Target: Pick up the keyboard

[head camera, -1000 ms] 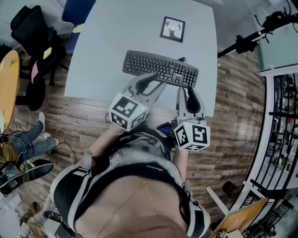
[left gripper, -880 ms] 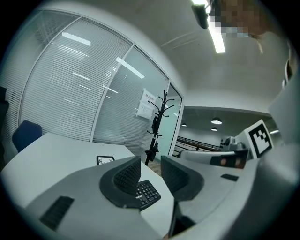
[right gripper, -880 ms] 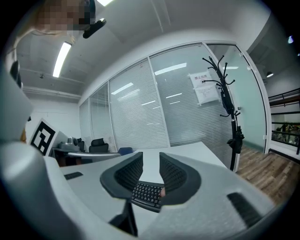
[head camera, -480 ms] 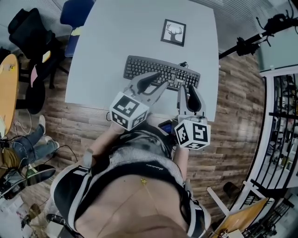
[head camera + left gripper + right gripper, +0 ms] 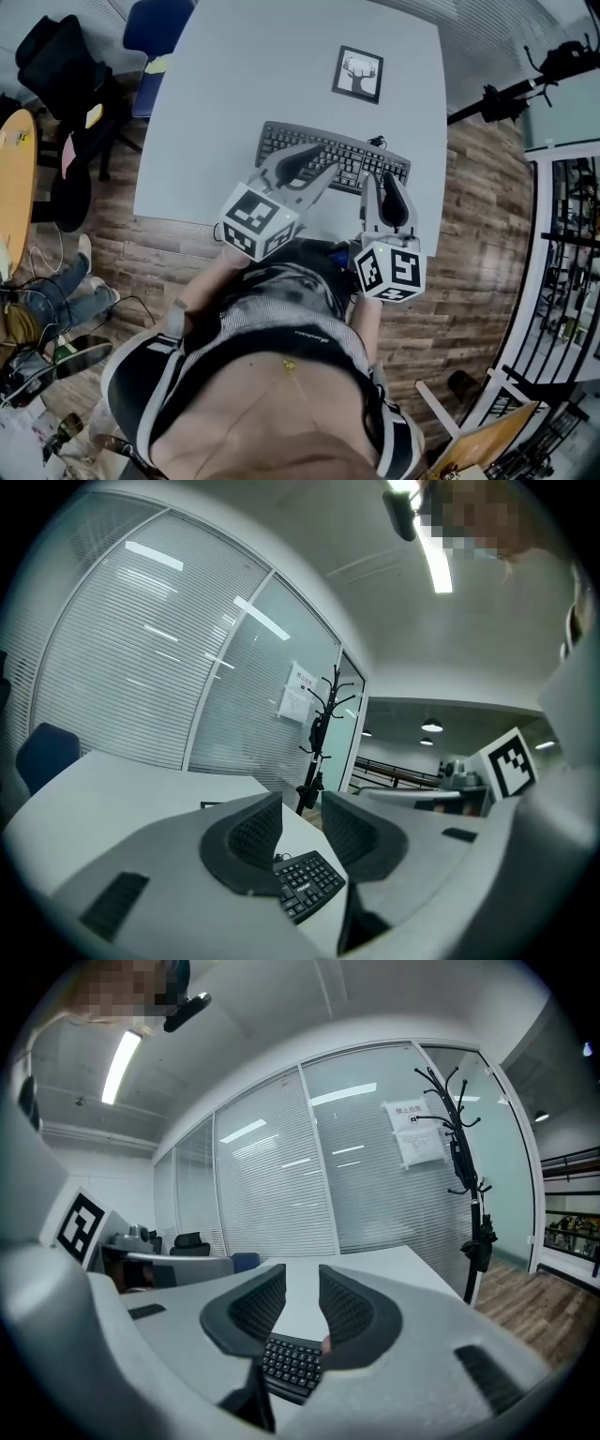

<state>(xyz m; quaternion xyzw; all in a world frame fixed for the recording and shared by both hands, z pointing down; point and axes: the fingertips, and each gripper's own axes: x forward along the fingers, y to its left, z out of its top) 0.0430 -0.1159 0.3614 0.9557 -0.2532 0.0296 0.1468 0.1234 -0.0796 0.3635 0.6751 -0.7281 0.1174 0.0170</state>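
A black keyboard (image 5: 335,157) lies on the pale grey table (image 5: 262,75), near its front edge, with its cable at the far right end. My left gripper (image 5: 314,165) hovers over the keyboard's near middle, its jaws a narrow gap apart with nothing between them. My right gripper (image 5: 380,180) is over the keyboard's right end, also narrowly open and empty. In the left gripper view the keyboard (image 5: 305,883) shows below and beyond the left gripper (image 5: 302,810). The right gripper view has the keyboard (image 5: 289,1365) just under the right gripper (image 5: 302,1286).
A framed deer picture (image 5: 357,74) lies flat on the table beyond the keyboard. A blue chair (image 5: 155,23) and a black chair (image 5: 56,56) stand at the far left. A black stand (image 5: 525,70) reaches in at the right. A coat rack (image 5: 319,728) stands past the table.
Both grippers have moved forward over the table edge, so their tips now overlap the keyboard. Their jaw gaps look the same.
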